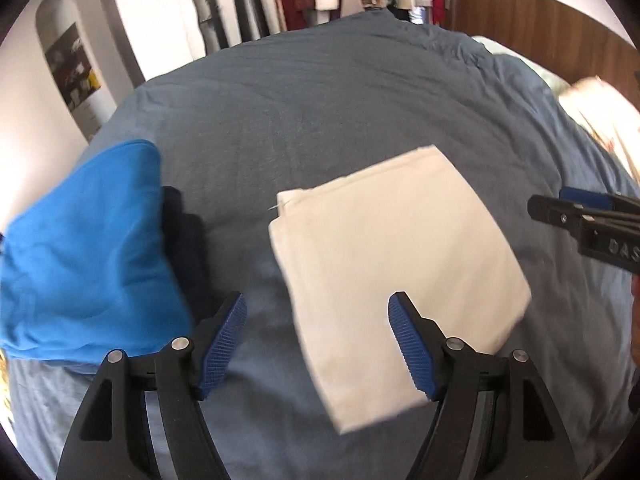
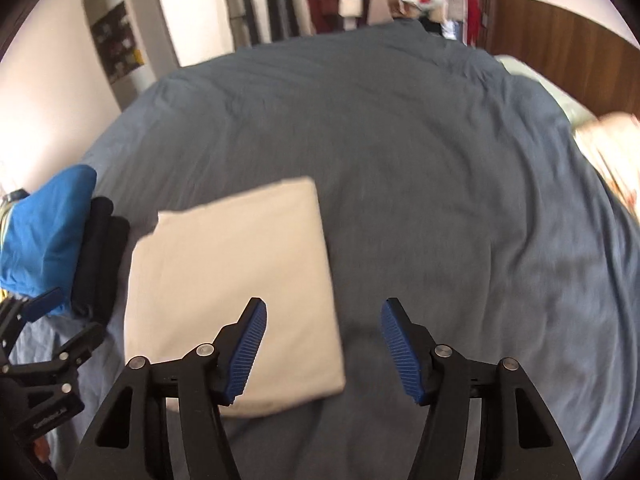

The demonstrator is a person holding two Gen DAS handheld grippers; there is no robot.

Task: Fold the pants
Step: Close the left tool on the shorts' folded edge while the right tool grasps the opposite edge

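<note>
One grey-blue bedcover [image 1: 320,100] fills the centre of both views, wrinkled and spread flat. One pair of cream pants [image 1: 396,256], folded into a compact rectangular packet, lies on it: right of centre in the left wrist view, lower left of centre in the right wrist view [image 2: 236,284]. One bright blue garment [image 1: 88,248] sits at the left edge of the left wrist frame, with one dark folded garment [image 1: 186,240] tucked against its right side. Two grippers appear. The left gripper [image 1: 318,328], at the bottom of its own frame, has its jaws spread wide and empty, its right finger overlapping the packet in the picture. The right gripper [image 2: 323,332], at the bottom of its frame, likewise stands agape and holds nothing, its left finger overlapping the packet's right portion.
</note>
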